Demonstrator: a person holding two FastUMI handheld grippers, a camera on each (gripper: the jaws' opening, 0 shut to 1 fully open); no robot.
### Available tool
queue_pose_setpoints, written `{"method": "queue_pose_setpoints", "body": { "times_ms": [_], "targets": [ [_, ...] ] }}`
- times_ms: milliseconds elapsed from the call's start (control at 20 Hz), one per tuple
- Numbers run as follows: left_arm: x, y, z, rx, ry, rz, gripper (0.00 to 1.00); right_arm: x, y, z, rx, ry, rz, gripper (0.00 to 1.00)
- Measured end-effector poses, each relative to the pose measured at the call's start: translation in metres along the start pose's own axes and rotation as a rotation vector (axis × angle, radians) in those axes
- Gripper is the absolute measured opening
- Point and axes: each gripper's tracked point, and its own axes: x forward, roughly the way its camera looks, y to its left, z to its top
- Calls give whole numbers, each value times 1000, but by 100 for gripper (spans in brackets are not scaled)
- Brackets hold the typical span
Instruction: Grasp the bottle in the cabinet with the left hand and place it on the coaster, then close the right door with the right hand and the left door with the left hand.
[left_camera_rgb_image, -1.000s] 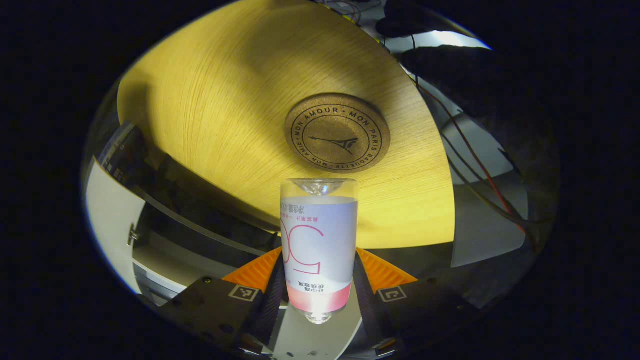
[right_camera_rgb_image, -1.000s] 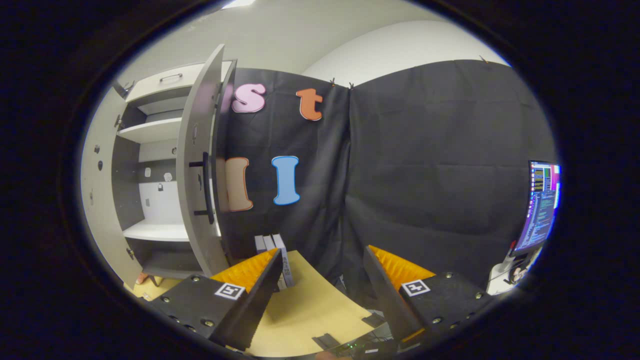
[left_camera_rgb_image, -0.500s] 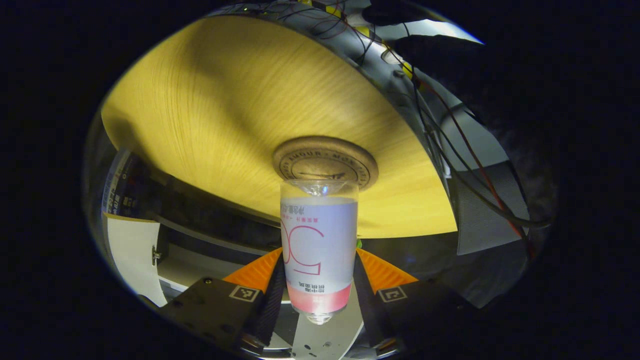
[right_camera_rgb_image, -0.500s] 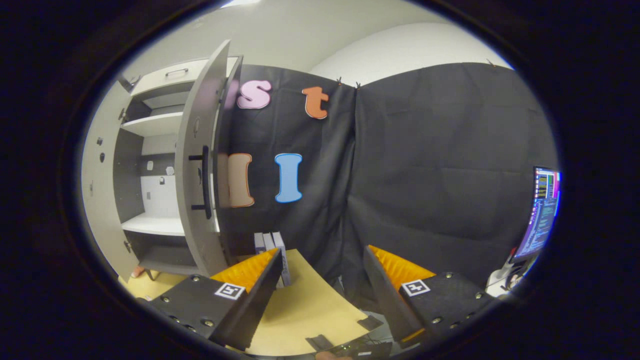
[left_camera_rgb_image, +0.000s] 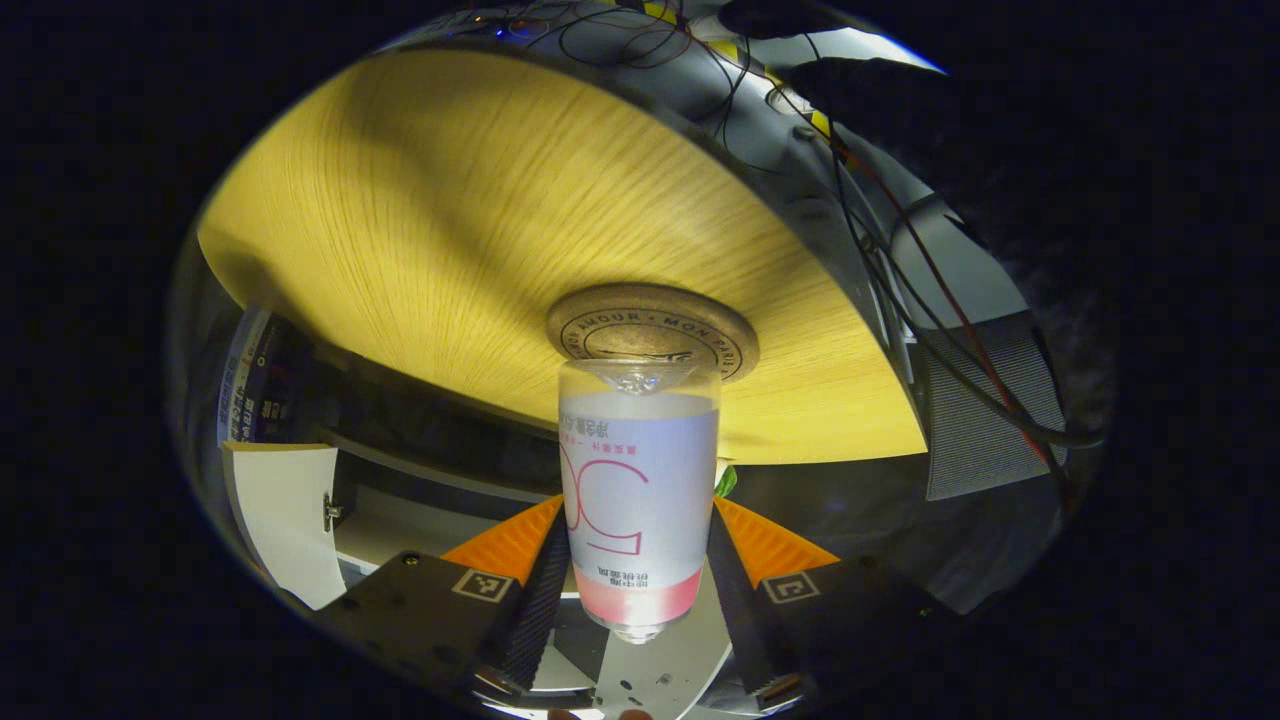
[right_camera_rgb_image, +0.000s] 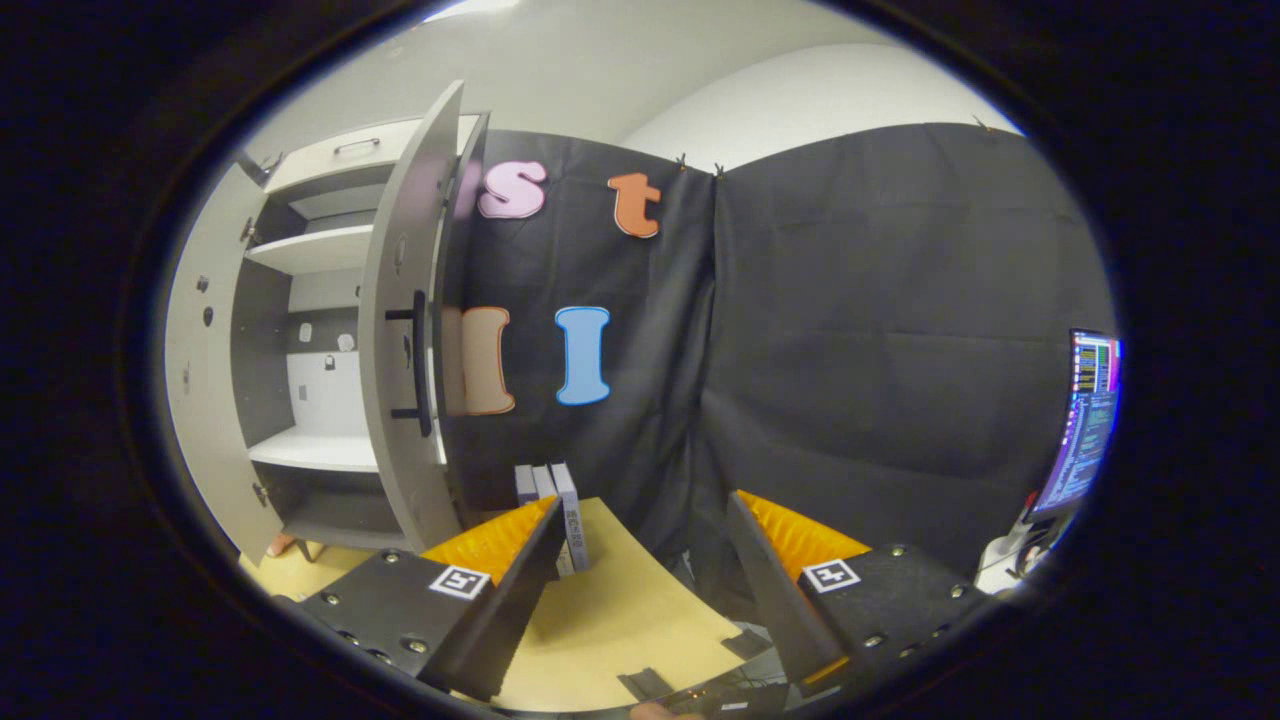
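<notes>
Wooden tabletop (left_camera_rgb_image: 420, 230) carries the round coaster (left_camera_rgb_image: 652, 330). Left gripper (left_camera_rgb_image: 636, 585) clamps the bottle (left_camera_rgb_image: 638, 490) between both fingers, its far end seemingly just short of the coaster. Right gripper (right_camera_rgb_image: 640, 575) hangs wide open, empty, near the cabinet's (right_camera_rgb_image: 300, 330) open right door (right_camera_rgb_image: 405, 320).

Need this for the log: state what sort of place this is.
Likely a staged recording booth, not a real home: black cloth wall as backdrop, an open cabinet beside a wooden table with loose cables, and a lit monitor nearby.
</notes>
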Motion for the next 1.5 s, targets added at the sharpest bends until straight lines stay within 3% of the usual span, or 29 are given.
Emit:
{"method": "queue_pose_setpoints", "body": {
  "times_ms": [250,450,500,600,850,950,1000,1100,1500],
  "targets": [
    [-10,8,-12,44,45,25,75,-1,8,0,-8,-5,22,94],
    [2,2,-18,66,132,-22,78,-4,5,0,-12,-8,14,98],
    [4,-4,-16,51,132,-42,77,-4,2,-1,-12,-7,6,94],
    [6,-10,-8,71,130,-83,75,-6,-4,-1,-10,-2,-6,98],
    [-2,-6,-10,151,225,-80,74,-11,-19,-7,-8,17,-37,98],
    [-5,-2,-7,156,228,-62,75,-12,-20,-8,-5,21,-35,98],
    [-4,7,10,168,152,-14,75,-12,-19,-11,-4,25,-31,94],
    [-5,14,39,156,63,53,80,-10,-15,-15,2,34,-16,98],
    [0,6,25,151,83,11,84,-11,6,-17,-7,34,45,98]
  ]
}}
